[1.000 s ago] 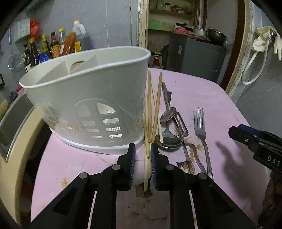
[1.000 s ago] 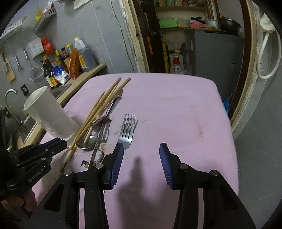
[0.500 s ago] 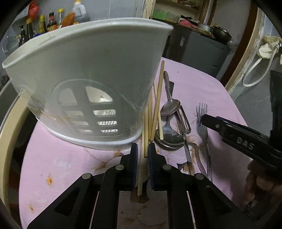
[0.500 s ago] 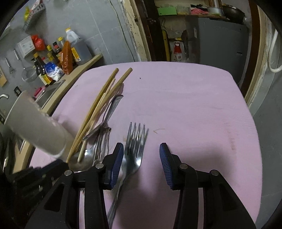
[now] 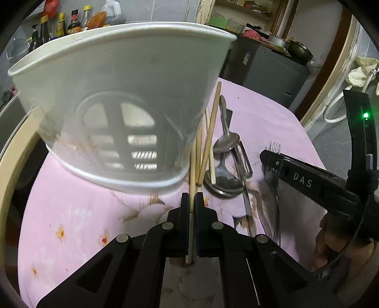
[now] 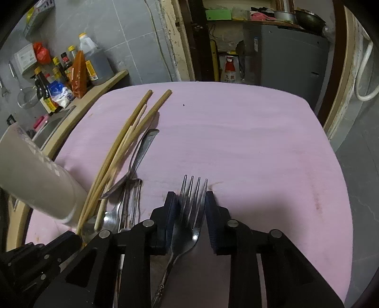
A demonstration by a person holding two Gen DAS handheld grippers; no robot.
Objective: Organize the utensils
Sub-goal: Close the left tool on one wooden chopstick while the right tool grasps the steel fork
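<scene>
Left gripper point(image 5: 192, 206) is clamped on one chopstick point(image 5: 192, 180) just right of the caddy point(image 5: 123, 94), right gripper point(image 6: 191, 213) has just been closing around the fork point(image 6: 189, 213), pads apparently touching: lift both level, avoid dragging neighbouring spoons point(image 5: 225, 165).

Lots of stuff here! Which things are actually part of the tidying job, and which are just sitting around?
Part of the job:
chopsticks, one clamped in the left gripper
fork, between the closing right gripper jaws
spoons
white utensil holder

Just lying about:
sauce bottles
grey cabinet
dark pan
</scene>
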